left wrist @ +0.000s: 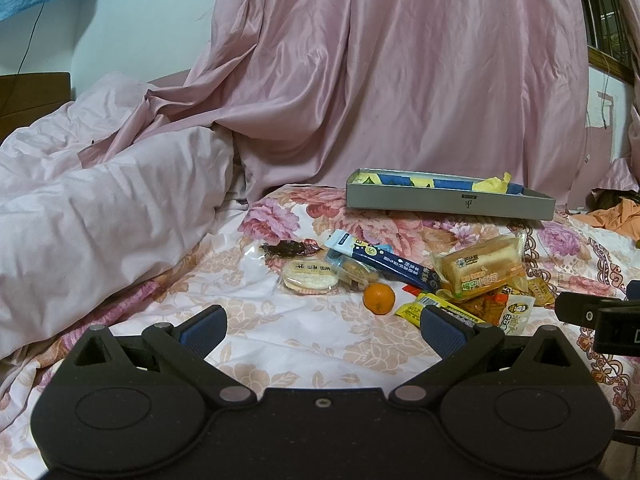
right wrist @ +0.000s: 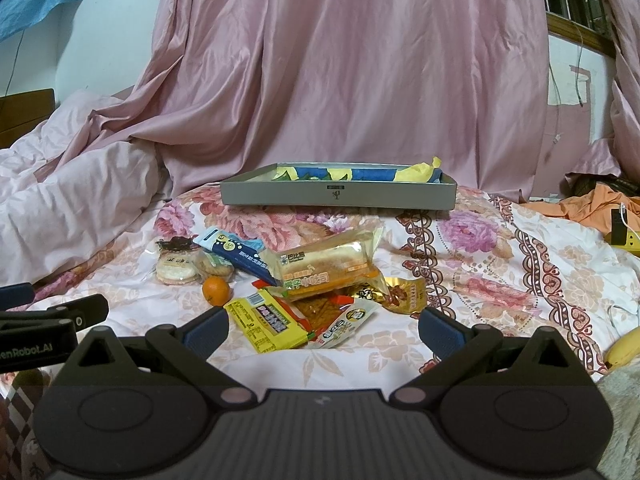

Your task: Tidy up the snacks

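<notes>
Snacks lying heaped on floral bedsheet [right wrist: 480, 264], near gray tray [right wrist: 338, 194] standing farther back, apart from the pile. Bread packet [right wrist: 328, 266] resting atop other wrappers, yellow packet [right wrist: 266, 322] lying nearest, orange [right wrist: 216, 290] sitting beside round biscuits [right wrist: 176, 270]. Left gripper [left wrist: 323, 326] hovering low over the sheet, jaws spread wide, holding nothing. Right gripper [right wrist: 323, 326] likewise gaping empty, yellow packet lying between its fingertips. Banana [right wrist: 624, 348] peeking in at the right edge.
</notes>
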`<state>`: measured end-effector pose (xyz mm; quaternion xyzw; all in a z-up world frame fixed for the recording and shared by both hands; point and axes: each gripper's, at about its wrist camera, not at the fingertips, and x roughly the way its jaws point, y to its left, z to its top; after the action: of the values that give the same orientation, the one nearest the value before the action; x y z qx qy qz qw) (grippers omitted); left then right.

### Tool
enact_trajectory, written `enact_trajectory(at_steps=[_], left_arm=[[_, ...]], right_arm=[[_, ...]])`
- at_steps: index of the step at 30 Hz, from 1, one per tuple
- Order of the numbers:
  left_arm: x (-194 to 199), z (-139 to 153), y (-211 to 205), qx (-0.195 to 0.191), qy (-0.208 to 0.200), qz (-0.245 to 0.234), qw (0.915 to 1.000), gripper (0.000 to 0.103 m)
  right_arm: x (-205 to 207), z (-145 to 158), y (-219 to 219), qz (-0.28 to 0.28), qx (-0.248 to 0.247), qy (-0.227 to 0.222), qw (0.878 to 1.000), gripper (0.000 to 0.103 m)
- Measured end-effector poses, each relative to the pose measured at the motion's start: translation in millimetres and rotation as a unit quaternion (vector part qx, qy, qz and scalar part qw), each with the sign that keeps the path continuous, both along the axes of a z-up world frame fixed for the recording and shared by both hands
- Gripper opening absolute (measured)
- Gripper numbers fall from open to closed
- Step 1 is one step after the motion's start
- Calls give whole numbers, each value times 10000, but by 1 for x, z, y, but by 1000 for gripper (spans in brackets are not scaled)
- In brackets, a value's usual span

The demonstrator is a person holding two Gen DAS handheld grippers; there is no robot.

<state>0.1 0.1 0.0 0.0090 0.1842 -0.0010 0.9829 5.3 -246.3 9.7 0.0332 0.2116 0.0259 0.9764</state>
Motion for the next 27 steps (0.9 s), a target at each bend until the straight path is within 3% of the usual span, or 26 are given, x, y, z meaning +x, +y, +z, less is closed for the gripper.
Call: enact_trajectory(at_steps=[17, 27], left_arm=[[-5, -8, -4, 10, 60, -3, 10000, 102], [12, -12, -1, -152, 463, 6, 9988, 102]], right_arm=[[0, -2, 5, 11, 17, 70, 10000, 103], [23, 7, -13, 184, 636, 247, 9975, 103]])
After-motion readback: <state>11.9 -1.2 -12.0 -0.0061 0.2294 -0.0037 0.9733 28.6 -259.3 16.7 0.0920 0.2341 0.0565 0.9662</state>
